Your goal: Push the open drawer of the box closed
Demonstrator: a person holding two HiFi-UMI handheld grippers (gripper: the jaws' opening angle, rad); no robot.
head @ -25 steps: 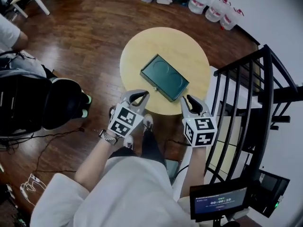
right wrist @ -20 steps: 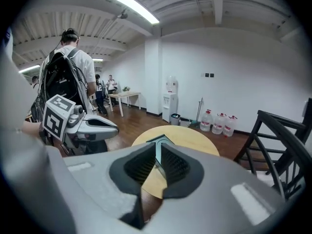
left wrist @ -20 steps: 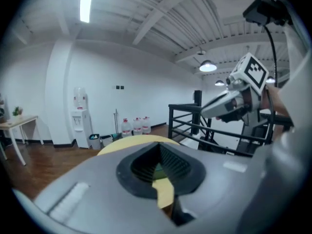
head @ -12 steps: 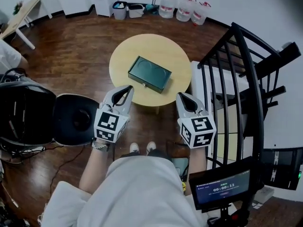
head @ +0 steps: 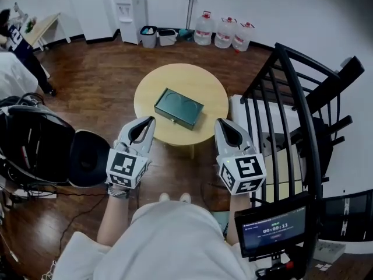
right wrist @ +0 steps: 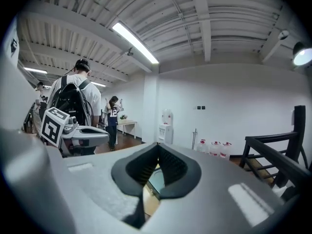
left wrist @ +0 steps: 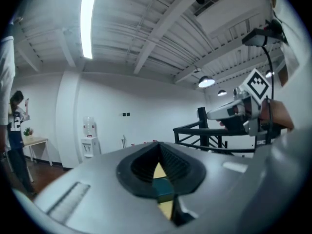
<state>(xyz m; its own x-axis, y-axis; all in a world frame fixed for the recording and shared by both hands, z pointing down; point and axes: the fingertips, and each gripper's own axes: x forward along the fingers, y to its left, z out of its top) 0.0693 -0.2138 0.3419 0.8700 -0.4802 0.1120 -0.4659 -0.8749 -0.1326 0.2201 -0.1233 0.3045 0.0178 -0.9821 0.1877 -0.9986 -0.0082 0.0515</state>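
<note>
Left gripper [head: 150, 120] and right gripper [head: 219, 122], jaws together and empty, sit short of the box [head: 179, 107], whose long side faces them, left nearer.

You're looking down on a round, pale wooden table [head: 210, 92], standing on a dark wood floor [head: 99, 92]. One thing lies on it: a dark green box [head: 179, 108], flat and turned at a slant to you. It sits about the middle of the top, clear of the rim, with pale wood showing all round it.
</note>
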